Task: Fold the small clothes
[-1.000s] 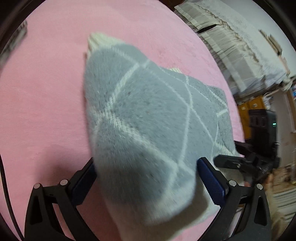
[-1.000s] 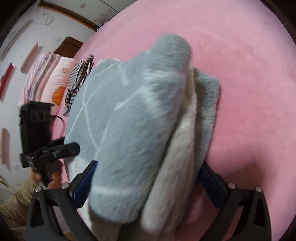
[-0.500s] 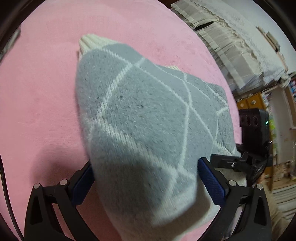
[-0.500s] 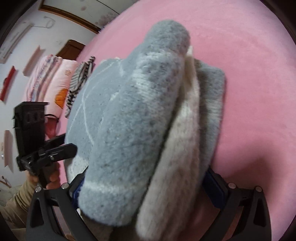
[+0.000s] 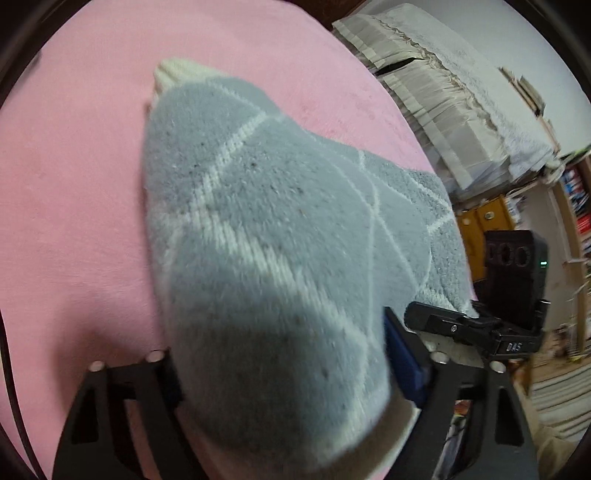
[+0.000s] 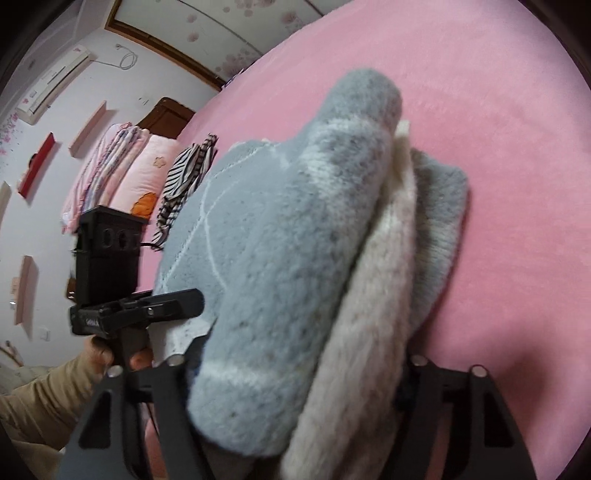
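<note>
- One grey sweater (image 5: 266, 236) with white lines
- Two claws: left claw (image 5: 280, 373), right claw (image 6: 295, 373)
- One pink bed (image 5: 74, 184)
- One striped garment (image 6: 188, 181)
- Two folded pink quilts (image 6: 122, 166)

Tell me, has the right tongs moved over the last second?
Yes. In the right wrist view the ceiling trim and air conditioner have come into frame, so the right tongs, shut on the grey sock, tilted upward.

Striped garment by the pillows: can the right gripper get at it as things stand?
Probably not. The right gripper is shut on the folded gray sweater, and the striped garment lies far across the pink bed, beyond the left gripper.
</note>
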A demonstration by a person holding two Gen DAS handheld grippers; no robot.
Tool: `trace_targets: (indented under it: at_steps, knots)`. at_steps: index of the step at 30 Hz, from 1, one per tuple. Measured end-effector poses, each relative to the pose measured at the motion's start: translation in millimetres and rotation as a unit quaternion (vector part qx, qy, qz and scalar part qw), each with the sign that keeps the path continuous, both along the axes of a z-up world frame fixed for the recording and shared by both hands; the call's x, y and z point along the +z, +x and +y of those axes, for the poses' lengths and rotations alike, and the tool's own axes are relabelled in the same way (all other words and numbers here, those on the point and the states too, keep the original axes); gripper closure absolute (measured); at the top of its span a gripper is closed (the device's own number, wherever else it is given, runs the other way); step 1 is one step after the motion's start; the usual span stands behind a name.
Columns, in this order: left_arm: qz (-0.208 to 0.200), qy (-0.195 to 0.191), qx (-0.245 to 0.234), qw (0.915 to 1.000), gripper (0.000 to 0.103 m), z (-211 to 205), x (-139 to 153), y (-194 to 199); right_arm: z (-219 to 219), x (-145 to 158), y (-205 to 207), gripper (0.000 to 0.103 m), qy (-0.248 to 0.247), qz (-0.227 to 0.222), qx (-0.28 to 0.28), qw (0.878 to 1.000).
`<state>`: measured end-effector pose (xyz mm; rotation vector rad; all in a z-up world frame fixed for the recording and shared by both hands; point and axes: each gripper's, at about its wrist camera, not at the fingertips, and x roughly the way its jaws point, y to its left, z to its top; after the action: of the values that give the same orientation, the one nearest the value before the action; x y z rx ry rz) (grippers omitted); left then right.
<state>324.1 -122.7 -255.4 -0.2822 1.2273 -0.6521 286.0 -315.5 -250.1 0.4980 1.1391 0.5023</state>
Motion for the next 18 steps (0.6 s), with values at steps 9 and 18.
trace_targets:
  at_steps: [9,18]
  knots:
    - [-0.07,0.089,0.015,0.9935,0.031,0.3,86.2,-58.6,32.1,53.7,-46.8,0.045,-0.044,-0.029,-0.014,0.998]
    - [-0.054,0.111,0.05,0.9911,0.031,114.3,152.8,-91.9,128.3,108.6,-70.0,0.045,-0.024,-0.044,0.028,0.998]
